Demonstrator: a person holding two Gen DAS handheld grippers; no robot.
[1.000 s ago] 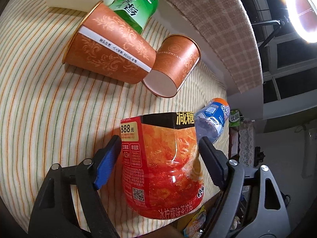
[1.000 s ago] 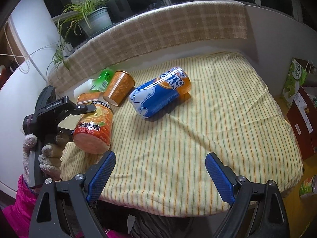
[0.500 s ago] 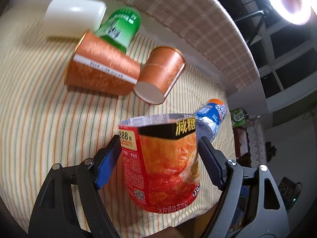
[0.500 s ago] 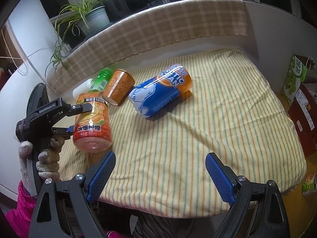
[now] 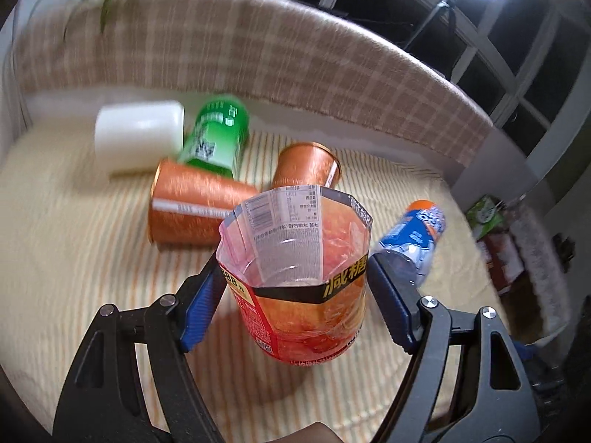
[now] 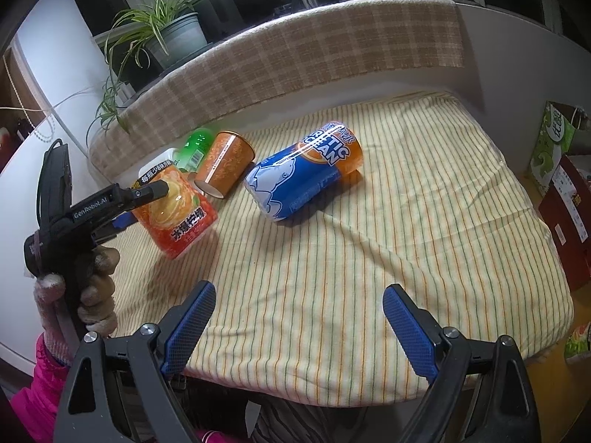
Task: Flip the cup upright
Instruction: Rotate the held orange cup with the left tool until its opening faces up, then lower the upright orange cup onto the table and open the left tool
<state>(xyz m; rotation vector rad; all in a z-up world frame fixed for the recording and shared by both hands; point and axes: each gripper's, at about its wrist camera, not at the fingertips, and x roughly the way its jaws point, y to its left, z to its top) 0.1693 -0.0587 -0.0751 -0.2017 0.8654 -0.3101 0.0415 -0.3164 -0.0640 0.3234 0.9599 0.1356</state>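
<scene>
Left wrist, change: the red cup (image 5: pixel 299 284), seen side-on and off the cloth a second ago, is now viewed from above its open mouth, base on the striped cloth (image 5: pixel 74 277); the flip is judged nearly complete, only release remaining
Left wrist, grip: the left gripper (image 5: pixel 295 295) is pinched on the red cup, a blue pad on either wall
Left wrist, contents: the red cup is seen to be empty, clear bottom visible through the mouth
Left wrist, others: two orange cups (image 5: pixel 192 210), a green bottle (image 5: pixel 216 133), a white tub (image 5: pixel 138 136) and a blue cup (image 5: pixel 413 236) are lying on their sides behind; contents cannot be told through the blur

Right wrist, change: the red cup (image 6: pixel 173 210) is shown leaning slightly, base at the cloth, where it was held lower and flatter before
Right wrist, grip: the right gripper (image 6: pixel 299 321) is spread wide, nothing between its pads, hanging above the near cloth edge
Right wrist, contents: the blue cup (image 6: pixel 303 173) is lying well apart from the right gripper, its inside hidden
</scene>
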